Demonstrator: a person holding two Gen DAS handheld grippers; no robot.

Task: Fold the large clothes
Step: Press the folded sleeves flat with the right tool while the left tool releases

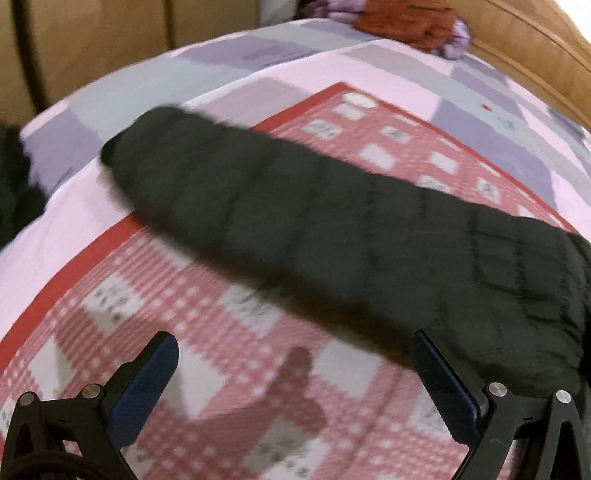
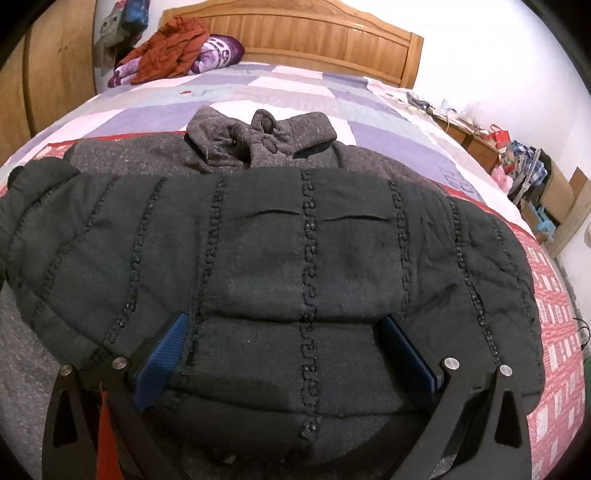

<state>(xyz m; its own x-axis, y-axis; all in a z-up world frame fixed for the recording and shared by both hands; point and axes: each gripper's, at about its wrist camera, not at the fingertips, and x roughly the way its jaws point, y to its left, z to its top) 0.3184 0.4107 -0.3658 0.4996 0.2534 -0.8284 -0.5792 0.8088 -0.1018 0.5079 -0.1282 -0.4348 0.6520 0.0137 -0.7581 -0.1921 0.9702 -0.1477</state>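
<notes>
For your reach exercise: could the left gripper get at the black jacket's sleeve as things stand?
Probably yes. The left gripper is open above the checked blanket, and the sleeve lies flat just ahead with nothing between them.

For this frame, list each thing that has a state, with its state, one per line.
Left gripper: open, empty, above the red checked blanket.
Right gripper: open, fingers either side of a padded panel; contact unclear.
Black quilted jacket: laid flat, sleeve stretched out sideways.
Grey coat: lying beneath the jacket, collar buttoned.
Orange garment: crumpled by the headboard.
</notes>
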